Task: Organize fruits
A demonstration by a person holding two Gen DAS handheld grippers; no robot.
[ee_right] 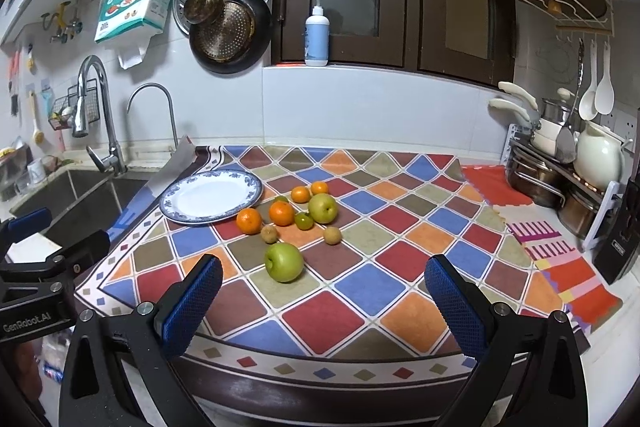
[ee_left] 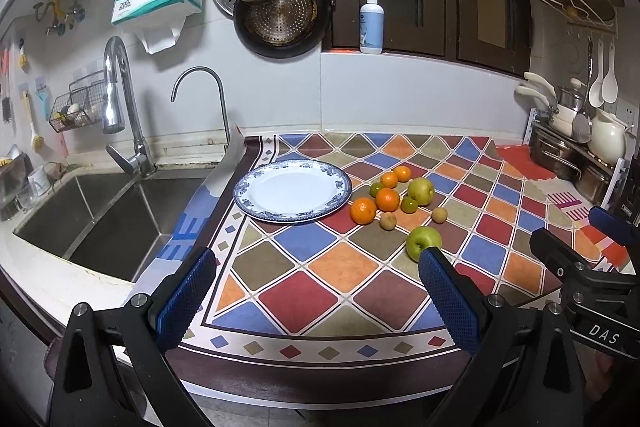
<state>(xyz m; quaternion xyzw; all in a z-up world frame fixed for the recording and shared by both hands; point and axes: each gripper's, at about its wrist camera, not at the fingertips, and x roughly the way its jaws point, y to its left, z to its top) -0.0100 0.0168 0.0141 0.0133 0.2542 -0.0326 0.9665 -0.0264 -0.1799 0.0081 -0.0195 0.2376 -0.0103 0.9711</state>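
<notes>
A blue-rimmed white plate (ee_left: 256, 205) (ee_right: 172, 209) lies empty on the patterned mat beside the sink. Right of it lie loose fruits: several oranges (ee_left: 363, 211) (ee_right: 249, 221), two small green citrus (ee_left: 409, 205) (ee_right: 304, 221), two small brown fruits (ee_left: 388, 221) (ee_right: 269, 234), a yellow-green apple (ee_left: 421, 191) (ee_right: 322, 208) and a nearer green apple (ee_left: 423, 242) (ee_right: 284, 262). My left gripper (ee_left: 318, 267) is open and empty, near the mat's front. My right gripper (ee_right: 324, 277) is open and empty, just short of the near green apple.
A steel sink (ee_left: 100, 223) with faucet (ee_left: 120, 107) lies left of the mat. Pots and a white kettle (ee_right: 598, 155) stand on a rack at the right. A pump bottle (ee_right: 317, 35) stands on the window ledge. Pans hang on the wall.
</notes>
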